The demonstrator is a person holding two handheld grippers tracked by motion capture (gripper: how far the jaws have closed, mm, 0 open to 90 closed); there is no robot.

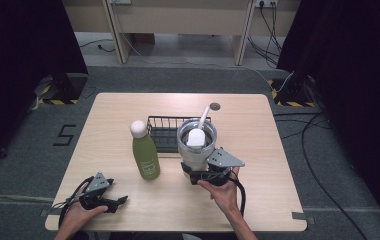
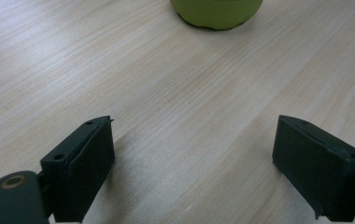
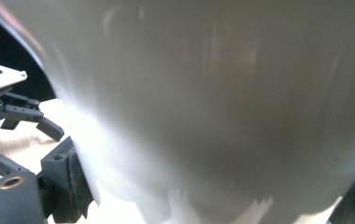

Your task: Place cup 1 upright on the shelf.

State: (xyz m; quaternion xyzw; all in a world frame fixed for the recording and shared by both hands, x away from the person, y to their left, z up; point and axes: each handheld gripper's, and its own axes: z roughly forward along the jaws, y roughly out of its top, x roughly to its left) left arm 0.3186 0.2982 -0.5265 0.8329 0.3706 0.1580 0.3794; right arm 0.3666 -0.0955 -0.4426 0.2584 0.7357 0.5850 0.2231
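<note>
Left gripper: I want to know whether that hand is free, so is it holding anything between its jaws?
No, the left gripper has its jaws spread wide over bare table, with the green bottle well ahead of them.

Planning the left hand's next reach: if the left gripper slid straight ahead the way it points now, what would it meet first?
Probably the green bottle. The left gripper has open jaws over bare table, with the bottle's base ahead, slightly to one side.
</note>
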